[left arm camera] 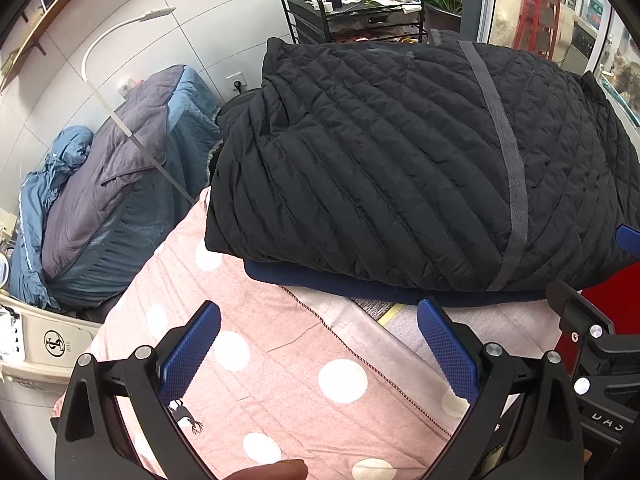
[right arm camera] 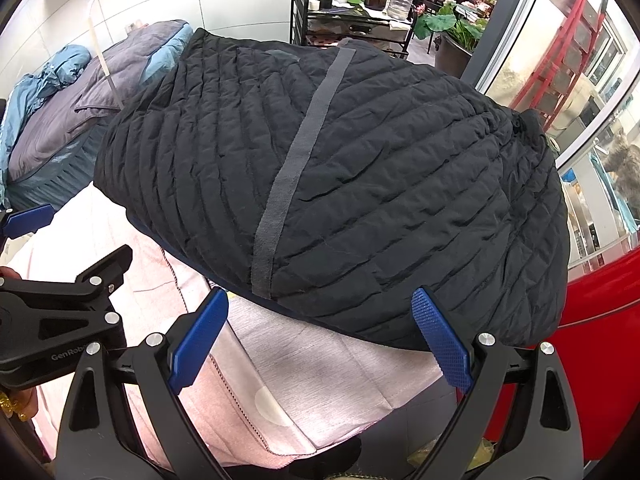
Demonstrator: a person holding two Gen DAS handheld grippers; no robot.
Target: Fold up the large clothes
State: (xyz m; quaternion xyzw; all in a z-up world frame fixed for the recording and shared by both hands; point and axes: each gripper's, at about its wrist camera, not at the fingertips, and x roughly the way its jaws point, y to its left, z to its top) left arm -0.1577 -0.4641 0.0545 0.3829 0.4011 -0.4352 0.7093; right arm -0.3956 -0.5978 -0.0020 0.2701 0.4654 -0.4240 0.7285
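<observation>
A black quilted jacket [left arm camera: 400, 160] [right arm camera: 380, 184] lies folded in a thick bundle on the pink dotted bedsheet [left arm camera: 280, 380], with a grey stripe [right arm camera: 304, 136] running across its top and a dark blue layer [left arm camera: 360, 284] showing under its near edge. My left gripper [left arm camera: 320, 332] is open just short of that edge, nothing between its blue pads [left arm camera: 192, 352]. My right gripper [right arm camera: 322, 320] is open too, its fingertips close to the jacket's near edge, holding nothing. Each gripper's body shows at the side of the other's view.
A heap of blue and grey bedding [left arm camera: 112, 184] lies to the left with a white lamp arm [left arm camera: 116, 64] over it. A black cart with bottles [left arm camera: 360, 4] stands behind the jacket. A red surface [right arm camera: 580, 340] and glass panels [right arm camera: 560, 40] are on the right.
</observation>
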